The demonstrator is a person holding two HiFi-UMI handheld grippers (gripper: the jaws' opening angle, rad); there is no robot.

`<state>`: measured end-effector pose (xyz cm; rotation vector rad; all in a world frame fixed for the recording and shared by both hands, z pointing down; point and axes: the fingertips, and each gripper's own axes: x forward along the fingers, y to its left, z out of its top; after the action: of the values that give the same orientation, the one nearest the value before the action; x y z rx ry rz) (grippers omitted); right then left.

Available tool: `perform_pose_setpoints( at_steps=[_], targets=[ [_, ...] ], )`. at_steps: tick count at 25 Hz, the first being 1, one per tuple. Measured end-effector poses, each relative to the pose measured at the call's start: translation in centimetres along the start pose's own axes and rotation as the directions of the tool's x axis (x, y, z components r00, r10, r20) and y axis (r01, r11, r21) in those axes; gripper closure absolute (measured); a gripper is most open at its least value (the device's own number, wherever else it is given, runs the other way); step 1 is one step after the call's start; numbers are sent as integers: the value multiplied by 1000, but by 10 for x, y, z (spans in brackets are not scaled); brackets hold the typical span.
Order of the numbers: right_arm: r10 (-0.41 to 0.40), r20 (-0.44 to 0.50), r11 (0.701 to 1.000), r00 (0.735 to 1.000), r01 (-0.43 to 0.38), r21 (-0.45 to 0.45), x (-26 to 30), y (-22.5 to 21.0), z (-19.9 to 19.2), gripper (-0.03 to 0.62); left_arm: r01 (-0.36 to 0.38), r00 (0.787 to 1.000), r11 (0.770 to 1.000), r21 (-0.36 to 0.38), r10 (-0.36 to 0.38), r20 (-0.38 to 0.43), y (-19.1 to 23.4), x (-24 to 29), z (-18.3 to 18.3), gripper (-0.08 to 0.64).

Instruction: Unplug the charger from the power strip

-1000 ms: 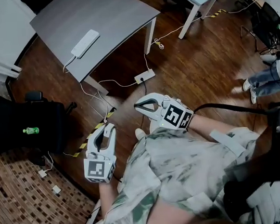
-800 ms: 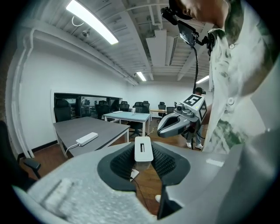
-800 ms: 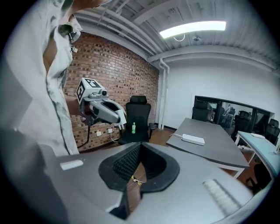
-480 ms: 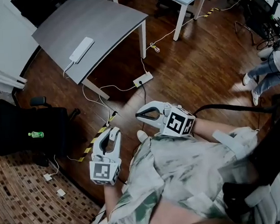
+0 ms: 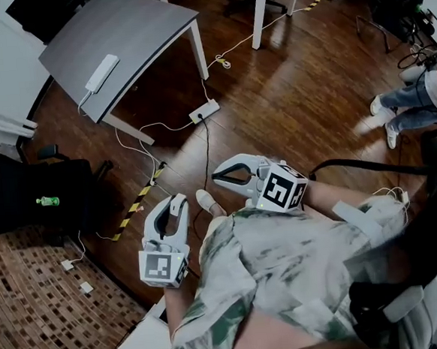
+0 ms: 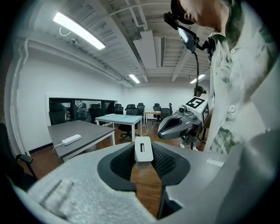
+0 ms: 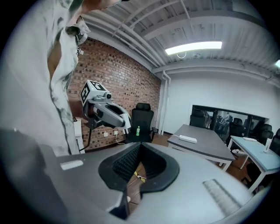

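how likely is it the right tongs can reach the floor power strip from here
Probably not yet: the right tongs hang open, well short of the power strip on the floor by the table leg. Only bare floor lies between.

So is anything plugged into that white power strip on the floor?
Yes, plugged in: in the head view a dark plug sits on the power strip, and its black cable leads away from it.

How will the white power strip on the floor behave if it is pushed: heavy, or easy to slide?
The power strip looks like a slim plastic bar: probably stiff and light. It lies loose on glossy wooden floor, so it likely slides easily. The slack white cable and black cable on it would hardly hold it.
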<state>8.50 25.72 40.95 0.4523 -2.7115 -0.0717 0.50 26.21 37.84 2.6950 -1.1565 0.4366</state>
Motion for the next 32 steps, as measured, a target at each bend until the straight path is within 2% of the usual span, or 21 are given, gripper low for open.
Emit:
perform_pose_setpoints(
  at_steps=[6,14,22,32],
  targets=[
    [-12,21,1000,1000,12,-10,-43,16,-6,586,-7,1000,1000,-3,7,-17,-44,-4,-3,456],
    [-11,45,999,999,13,-29,-65,35,-1,586,-14,1000,1000,11,14,-5,-65,-11,0,456],
    [8,32,999,999,-7,-52,-71,41,-7,586,-35,999,999,7,35,-5,-70,-14,-4,456],
    [9,15,999,1000,-9,-46,-61,25,-12,586,-32,999,999,0,32,-4,-51,0,0,456]
  ],
)
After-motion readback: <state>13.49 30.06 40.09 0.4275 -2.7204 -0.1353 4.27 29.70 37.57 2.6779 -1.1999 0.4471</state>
